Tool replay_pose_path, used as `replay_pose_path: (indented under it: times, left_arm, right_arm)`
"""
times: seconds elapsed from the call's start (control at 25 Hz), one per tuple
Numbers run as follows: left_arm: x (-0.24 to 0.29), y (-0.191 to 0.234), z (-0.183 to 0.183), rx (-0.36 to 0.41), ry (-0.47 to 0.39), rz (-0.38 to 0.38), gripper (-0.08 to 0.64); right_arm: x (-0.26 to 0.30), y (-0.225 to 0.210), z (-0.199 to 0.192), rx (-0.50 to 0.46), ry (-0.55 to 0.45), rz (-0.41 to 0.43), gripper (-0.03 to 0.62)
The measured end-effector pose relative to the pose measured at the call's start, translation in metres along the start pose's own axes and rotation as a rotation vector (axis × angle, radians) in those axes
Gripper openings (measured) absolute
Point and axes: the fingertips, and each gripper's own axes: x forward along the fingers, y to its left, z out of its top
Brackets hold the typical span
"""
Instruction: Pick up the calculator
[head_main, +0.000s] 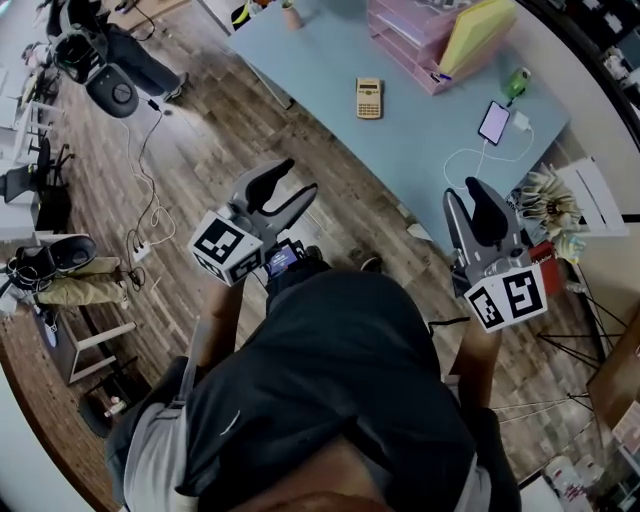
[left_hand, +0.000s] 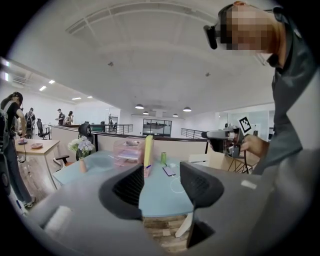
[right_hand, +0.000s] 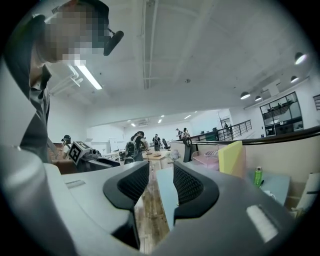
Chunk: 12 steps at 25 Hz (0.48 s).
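The calculator (head_main: 369, 98), tan with dark keys, lies flat on the light blue table (head_main: 420, 150) in the head view, far ahead of both grippers. My left gripper (head_main: 289, 187) hangs over the wooden floor short of the table's near edge, jaws open and empty. My right gripper (head_main: 468, 196) is at the table's near right edge, also open with nothing between its jaws. In the left gripper view the jaws (left_hand: 161, 187) frame the table top; the calculator does not show there. The right gripper view (right_hand: 161, 182) looks along the table's edge.
A pink drawer organiser (head_main: 410, 30) with a yellow folder (head_main: 478, 35) stands at the table's back. A phone (head_main: 494, 122) on a white cable, a green bottle (head_main: 515, 82) and a small vase (head_main: 291, 14) are also on it. Cables and an office chair (head_main: 110, 70) are on the floor at left.
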Motion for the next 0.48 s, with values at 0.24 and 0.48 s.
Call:
replay_pose_path:
  times: [0.24,0.48]
  left_arm:
    - [0.017,0.006,0.002,-0.002,0.002,-0.046,0.259]
    - [0.041,0.032,0.000,-0.011,0.014,-0.130,0.259]
  right_arm:
    - [0.004,-0.007,0.000,0.009,0.008,-0.032,0.133]
    - [0.021,-0.016,0.001,0.011,0.005,-0.117,0.133]
